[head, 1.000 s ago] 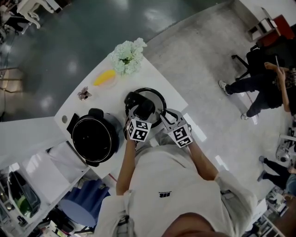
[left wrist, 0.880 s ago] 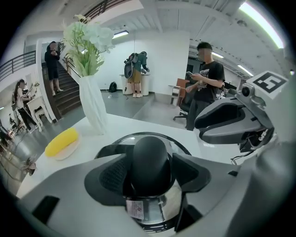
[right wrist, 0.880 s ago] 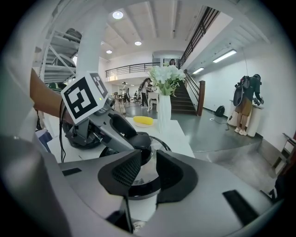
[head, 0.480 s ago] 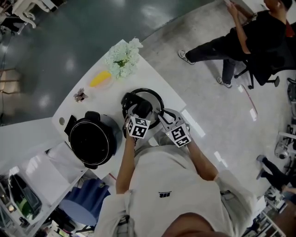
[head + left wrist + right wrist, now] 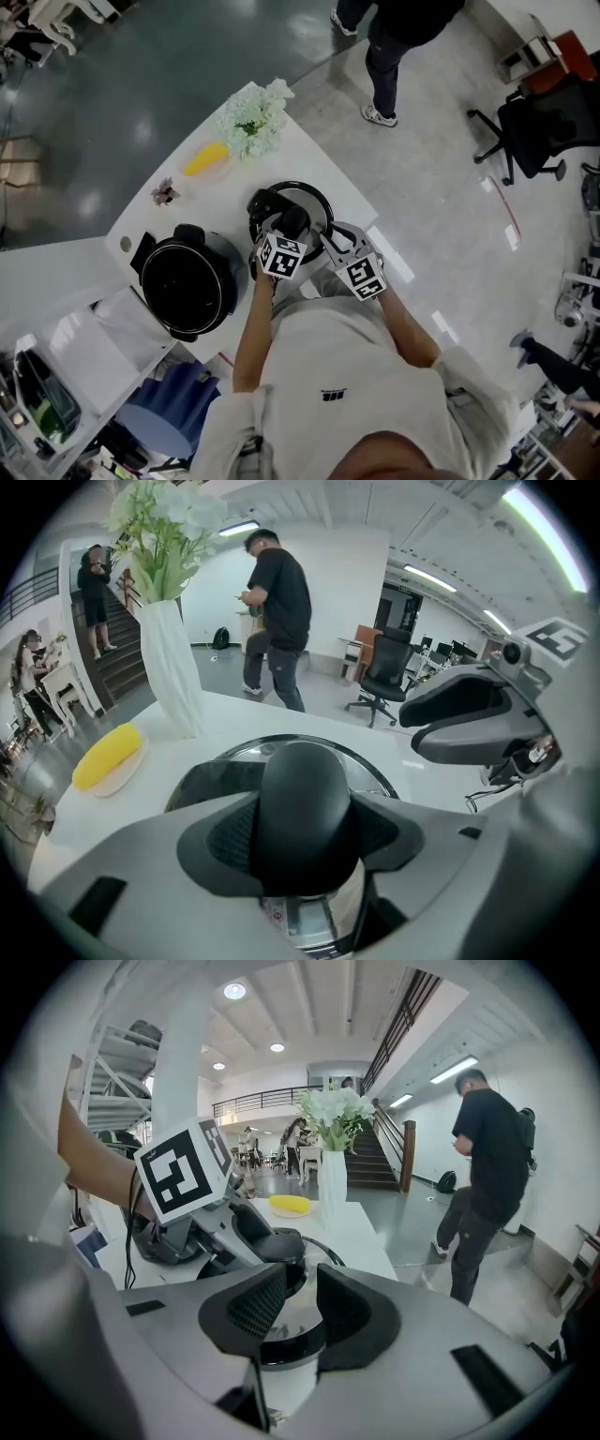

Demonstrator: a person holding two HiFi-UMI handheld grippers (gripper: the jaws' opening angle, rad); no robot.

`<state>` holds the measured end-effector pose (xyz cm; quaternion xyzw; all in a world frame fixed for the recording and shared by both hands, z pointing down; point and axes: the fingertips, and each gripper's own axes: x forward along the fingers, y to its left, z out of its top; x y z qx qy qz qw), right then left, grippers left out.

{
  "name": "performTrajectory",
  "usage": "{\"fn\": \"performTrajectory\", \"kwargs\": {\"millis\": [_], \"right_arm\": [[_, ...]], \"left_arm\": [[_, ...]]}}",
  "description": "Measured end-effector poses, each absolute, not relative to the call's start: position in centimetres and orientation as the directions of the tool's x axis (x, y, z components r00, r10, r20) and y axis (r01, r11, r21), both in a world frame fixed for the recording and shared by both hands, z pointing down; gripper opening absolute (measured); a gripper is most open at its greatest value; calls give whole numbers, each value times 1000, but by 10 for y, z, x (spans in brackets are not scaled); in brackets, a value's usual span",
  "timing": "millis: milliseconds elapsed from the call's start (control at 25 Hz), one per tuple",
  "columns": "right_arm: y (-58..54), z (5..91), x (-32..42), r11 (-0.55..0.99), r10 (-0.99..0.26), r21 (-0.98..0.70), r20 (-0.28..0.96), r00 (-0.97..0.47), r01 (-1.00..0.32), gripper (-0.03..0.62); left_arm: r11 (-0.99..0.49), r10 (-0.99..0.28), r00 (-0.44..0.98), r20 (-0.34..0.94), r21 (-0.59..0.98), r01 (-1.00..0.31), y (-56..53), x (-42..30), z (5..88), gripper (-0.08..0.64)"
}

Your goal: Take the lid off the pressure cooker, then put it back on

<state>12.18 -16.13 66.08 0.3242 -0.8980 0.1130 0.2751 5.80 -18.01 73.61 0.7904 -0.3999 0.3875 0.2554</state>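
The open black pressure cooker pot (image 5: 192, 281) stands on the white table (image 5: 319, 155). To its right the steel lid (image 5: 316, 201) lies flat on the table, with a black handle part at its far left. My left gripper (image 5: 287, 226) reaches down over the lid's black knob (image 5: 305, 808). Its jaws are closing, and both pads (image 5: 230, 832) touch the knob's sides. My right gripper (image 5: 300, 1302) hovers over the lid's near right rim (image 5: 281, 1349). Its pads stand a narrow gap apart with nothing between them.
A white vase of flowers (image 5: 251, 117) and a yellow thing on a small plate (image 5: 206, 157) stand at the table's far end. A small dried flower (image 5: 167, 192) lies near them. A person in black (image 5: 394, 37) walks beyond the table; an office chair (image 5: 539, 131) is further right.
My left gripper's jaws have closed in on the knob. The person in black has walked from the right across to the top of the head view. My right gripper has kept still.
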Motion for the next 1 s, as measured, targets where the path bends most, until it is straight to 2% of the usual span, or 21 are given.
{"fn": "performTrajectory", "kwargs": {"millis": [440,1000], "right_arm": [[-161,642,124,751,-555,9,549,-625,-660,106],[-163,558,100,781,-578,89,479,-661,-618,106]], "left_arm": [[-564,-439,402,804,101,-819,-174,59,714,287],[-608,-480,438,760,72,-791,-172,48,615,287]]}}
